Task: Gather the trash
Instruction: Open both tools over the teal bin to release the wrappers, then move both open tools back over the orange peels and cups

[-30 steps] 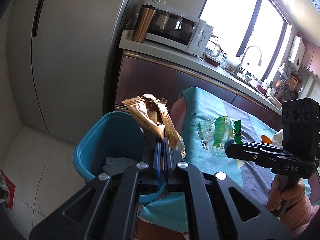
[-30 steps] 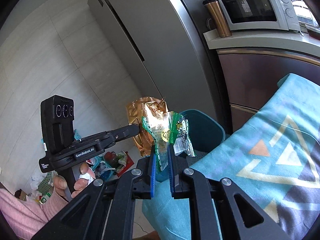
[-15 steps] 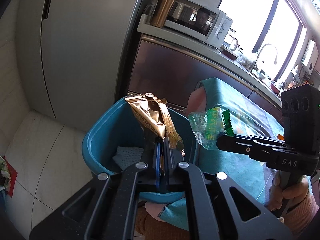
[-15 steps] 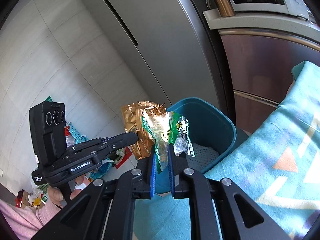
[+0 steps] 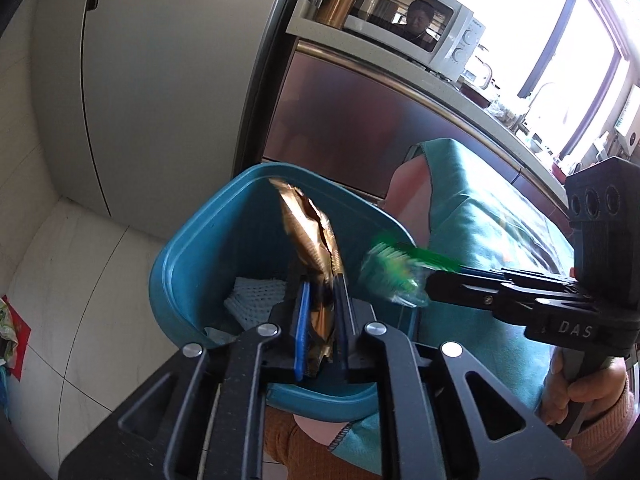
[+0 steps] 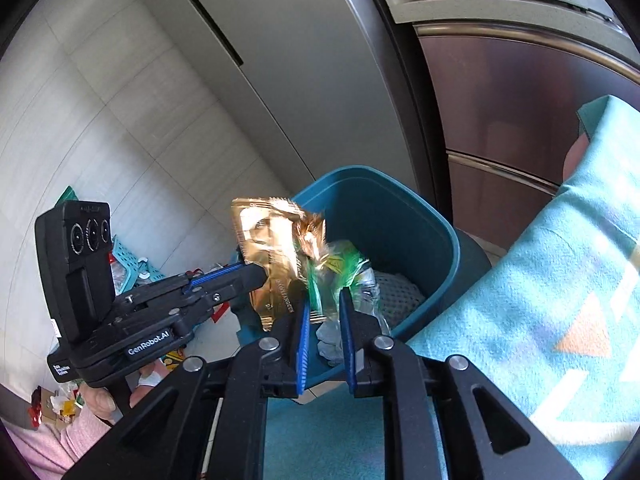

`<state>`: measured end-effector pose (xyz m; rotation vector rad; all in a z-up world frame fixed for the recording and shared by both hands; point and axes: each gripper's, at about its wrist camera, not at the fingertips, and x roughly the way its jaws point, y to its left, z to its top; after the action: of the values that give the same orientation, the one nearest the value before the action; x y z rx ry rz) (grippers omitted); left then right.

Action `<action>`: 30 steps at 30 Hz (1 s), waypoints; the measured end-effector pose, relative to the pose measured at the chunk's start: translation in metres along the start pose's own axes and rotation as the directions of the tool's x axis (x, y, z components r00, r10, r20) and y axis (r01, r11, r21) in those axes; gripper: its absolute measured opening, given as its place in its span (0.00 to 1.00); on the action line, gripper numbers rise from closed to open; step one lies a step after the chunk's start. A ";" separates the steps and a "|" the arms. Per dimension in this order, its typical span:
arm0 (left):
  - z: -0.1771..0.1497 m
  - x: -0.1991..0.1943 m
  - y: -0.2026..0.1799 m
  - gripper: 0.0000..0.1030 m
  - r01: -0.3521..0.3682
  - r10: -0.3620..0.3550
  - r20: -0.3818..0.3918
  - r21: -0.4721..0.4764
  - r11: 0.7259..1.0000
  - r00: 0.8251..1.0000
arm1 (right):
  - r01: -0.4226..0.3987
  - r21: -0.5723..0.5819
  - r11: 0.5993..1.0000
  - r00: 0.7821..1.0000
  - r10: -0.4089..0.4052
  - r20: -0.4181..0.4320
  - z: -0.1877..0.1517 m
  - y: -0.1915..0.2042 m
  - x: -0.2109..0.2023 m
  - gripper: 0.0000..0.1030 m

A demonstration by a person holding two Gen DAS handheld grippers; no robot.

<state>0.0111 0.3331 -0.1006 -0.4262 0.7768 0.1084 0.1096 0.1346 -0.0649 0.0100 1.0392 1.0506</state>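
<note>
A teal trash bin (image 5: pixel 192 248) stands on the floor beside the table; it also shows in the right wrist view (image 6: pixel 420 240). My left gripper (image 5: pixel 320 304) is over the bin, its jaws parted a little, with a gold wrapper (image 5: pixel 310 236) standing loosely between them. The gold wrapper also shows in the right wrist view (image 6: pixel 272 248). My right gripper (image 6: pixel 325 312) is over the bin's rim with its jaws apart. A blurred green-and-clear wrapper (image 6: pixel 340 268) sits at its tips; it also shows in the left wrist view (image 5: pixel 394 276).
Mesh-like trash (image 5: pixel 252 300) lies in the bin. A table under a teal cloth (image 6: pixel 560 300) is to the right. A grey fridge (image 5: pixel 160 80) and a brown cabinet (image 5: pixel 360 120) stand behind the bin. Litter (image 6: pixel 132 268) lies on the floor.
Both grippers moved closer over the bin. Both sets of jaws have parted from shut, and the green wrapper now looks blurred at the right gripper's tips.
</note>
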 end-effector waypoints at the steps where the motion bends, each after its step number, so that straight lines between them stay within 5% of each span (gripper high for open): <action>1: 0.000 0.003 0.001 0.10 0.000 0.000 -0.006 -0.002 1.000 1.000 | 0.001 0.006 1.000 1.000 -0.001 -0.001 0.000 0.000 0.000 0.20; 10: -0.006 0.008 0.000 0.11 0.002 -0.002 -0.009 -0.005 1.000 1.000 | -0.011 0.010 1.000 1.000 0.011 0.016 -0.005 -0.006 -0.007 0.23; 19: -0.005 -0.018 -0.026 0.24 0.037 -0.042 0.064 0.069 0.997 0.997 | -0.026 0.009 1.000 0.997 0.025 0.074 -0.020 -0.008 -0.033 0.27; 30: -0.009 -0.042 -0.091 0.48 0.148 -0.171 0.110 0.194 0.970 0.979 | 0.039 -0.017 0.999 0.971 -0.034 0.236 -0.060 -0.013 -0.119 0.36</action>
<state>-0.0020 0.2495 -0.0471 -0.3007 0.6190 -0.0867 0.0649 0.0162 -0.0210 0.0959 0.8099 1.0002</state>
